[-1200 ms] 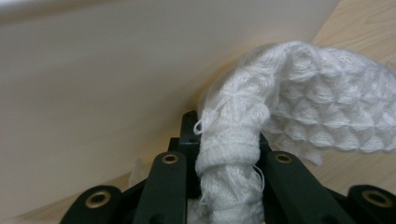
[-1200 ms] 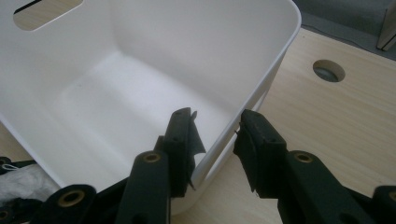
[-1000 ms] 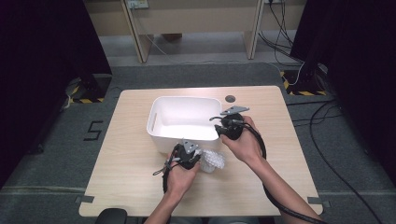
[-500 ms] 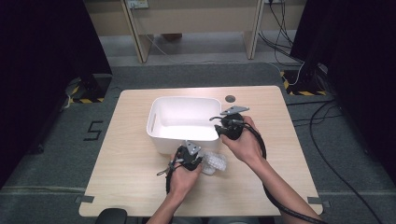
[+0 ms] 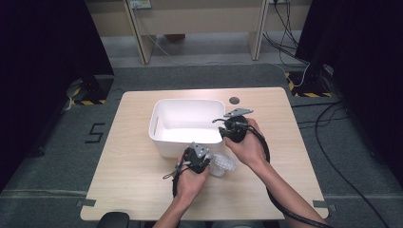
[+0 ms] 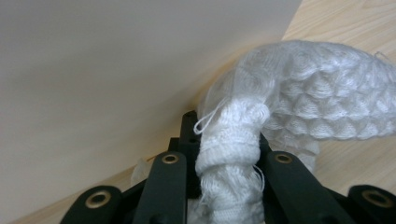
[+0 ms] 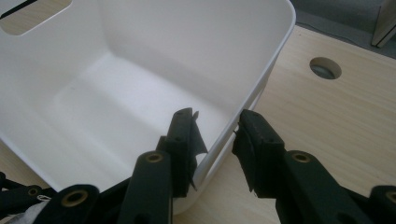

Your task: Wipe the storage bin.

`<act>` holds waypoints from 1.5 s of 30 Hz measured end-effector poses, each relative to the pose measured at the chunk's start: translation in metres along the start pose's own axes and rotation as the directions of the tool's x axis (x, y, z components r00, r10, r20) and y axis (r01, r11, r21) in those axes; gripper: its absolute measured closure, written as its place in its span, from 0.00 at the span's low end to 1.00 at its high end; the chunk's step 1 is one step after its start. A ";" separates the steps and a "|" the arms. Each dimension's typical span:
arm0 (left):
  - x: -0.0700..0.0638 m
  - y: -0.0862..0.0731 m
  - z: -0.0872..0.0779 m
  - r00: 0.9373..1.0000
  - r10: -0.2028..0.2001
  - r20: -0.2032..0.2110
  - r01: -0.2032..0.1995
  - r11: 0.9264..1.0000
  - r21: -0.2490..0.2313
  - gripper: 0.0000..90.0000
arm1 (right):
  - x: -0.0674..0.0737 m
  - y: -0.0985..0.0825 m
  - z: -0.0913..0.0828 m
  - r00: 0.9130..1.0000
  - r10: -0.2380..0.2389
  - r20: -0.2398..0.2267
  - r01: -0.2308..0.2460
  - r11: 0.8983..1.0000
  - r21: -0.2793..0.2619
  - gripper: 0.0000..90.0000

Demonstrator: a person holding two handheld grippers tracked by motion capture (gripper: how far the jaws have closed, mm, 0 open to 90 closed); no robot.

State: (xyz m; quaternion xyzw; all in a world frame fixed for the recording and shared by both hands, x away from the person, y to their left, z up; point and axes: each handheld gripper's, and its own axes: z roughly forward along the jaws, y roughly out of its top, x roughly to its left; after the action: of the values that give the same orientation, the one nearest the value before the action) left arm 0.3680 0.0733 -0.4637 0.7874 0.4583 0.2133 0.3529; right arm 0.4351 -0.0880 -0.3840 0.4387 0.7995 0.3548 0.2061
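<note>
One white knitted cloth (image 6: 299, 98), bunched and netlike in texture, lay on the table (image 5: 128, 180) against the near outer wall of the bin, at about 5 o'clock from the bin's centre in the high view. Its twisted end ran down between the jaws of the left gripper (image 6: 229, 154), which were closed tight on it; in the left gripper view the wad filled the gap between both black jaws and bulged out toward 2 o'clock.

One white plastic bin (image 5: 164, 118), rectangular, sat mid-table with a handle slot in one end wall. Nothing was visible inside it in the right gripper view.

The right gripper (image 7: 217, 130) straddled the bin's wall at the right-hand near corner: one jaw inside, one outside, the rim between them. Its jaws had just been closing; the inner jaw lay against the wall, while a narrow gap showed on the outer side, so the clamp was not complete.

Two hands, two grippers. In the high view the left gripper (image 5: 196, 159) lay at 6 o'clock from the bin, the right gripper (image 5: 233, 129) at 4 o'clock.

One round grommet hole (image 5: 234, 100) sat in the tabletop at 2 o'clock from the bin, apart from it.
</note>
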 end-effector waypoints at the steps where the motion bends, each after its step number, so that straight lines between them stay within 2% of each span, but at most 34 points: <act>1: 0.000 0.001 -0.001 1.000 -0.002 0.000 0.002 1.000 -0.002 0.85 | 0.000 0.000 0.000 1.000 0.001 0.001 -0.001 1.000 0.000 0.75; 7: -0.006 0.009 -0.007 1.000 0.010 0.004 -0.010 1.000 -0.019 0.85 | 0.000 0.000 0.000 1.000 0.001 0.001 -0.001 1.000 0.002 0.75; 9: -0.008 0.013 -0.008 1.000 0.014 -0.001 -0.014 0.999 -0.037 0.85 | 0.001 0.000 0.000 1.000 0.012 -0.007 -0.012 1.000 0.011 0.74; 12: -0.010 0.018 -0.012 1.000 0.016 0.003 -0.016 0.999 -0.038 0.85 | 0.001 0.000 0.000 1.000 0.021 -0.009 -0.021 1.000 0.013 0.73; 19: -0.010 0.021 -0.014 1.000 0.019 0.003 -0.018 0.999 -0.033 0.85 | 0.001 0.000 0.000 1.000 0.026 -0.007 -0.025 1.000 0.015 0.74; 30: -0.010 0.031 -0.025 1.000 0.026 0.005 -0.026 0.998 -0.056 0.85 | 0.002 0.001 0.000 1.000 0.030 -0.007 -0.030 0.999 0.018 0.74; 45: -0.014 0.038 -0.030 0.999 0.041 0.001 -0.041 0.996 -0.075 0.85 | 0.001 0.001 0.001 0.999 0.038 -0.012 -0.038 0.999 0.019 0.74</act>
State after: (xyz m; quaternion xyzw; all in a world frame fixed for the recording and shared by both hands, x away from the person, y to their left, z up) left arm 0.3631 0.0598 -0.4159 0.7830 0.4333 0.2367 0.3783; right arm 0.4356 -0.0868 -0.3836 0.4535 0.7955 0.3541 0.1902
